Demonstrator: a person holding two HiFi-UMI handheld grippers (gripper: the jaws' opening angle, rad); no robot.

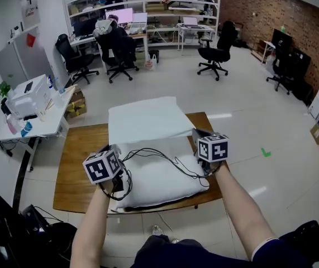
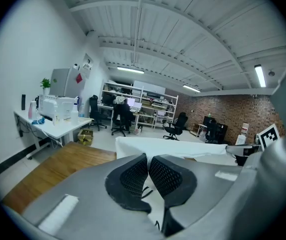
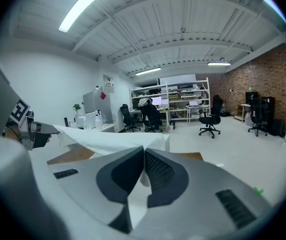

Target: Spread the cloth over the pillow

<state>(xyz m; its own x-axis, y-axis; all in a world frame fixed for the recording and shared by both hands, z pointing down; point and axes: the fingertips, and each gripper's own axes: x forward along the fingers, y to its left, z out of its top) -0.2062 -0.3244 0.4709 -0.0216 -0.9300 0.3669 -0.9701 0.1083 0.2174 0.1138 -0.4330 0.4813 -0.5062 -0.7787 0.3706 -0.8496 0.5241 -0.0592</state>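
A white cloth [image 1: 145, 119] is held stretched between my two grippers, above the far half of the wooden table [image 1: 75, 166]. Its far end hangs over the table's back edge. The white pillow [image 1: 159, 183] lies on the near half of the table, below and between my hands. My left gripper [image 1: 114, 148] is shut on the cloth's near left corner. My right gripper [image 1: 196, 134] is shut on the near right corner. In the left gripper view the pads [image 2: 132, 176] meet with white cloth [image 2: 183, 146] beyond them. The right gripper view shows the same cloth [image 3: 107, 140] between the shut pads [image 3: 155, 171].
Black cables [image 1: 165, 156] trail across the pillow. A white desk [image 1: 36, 124] with a printer stands left of the table. Office chairs [image 1: 215, 52] and shelving [image 1: 148, 10] are further back. The person's legs are at the table's near edge.
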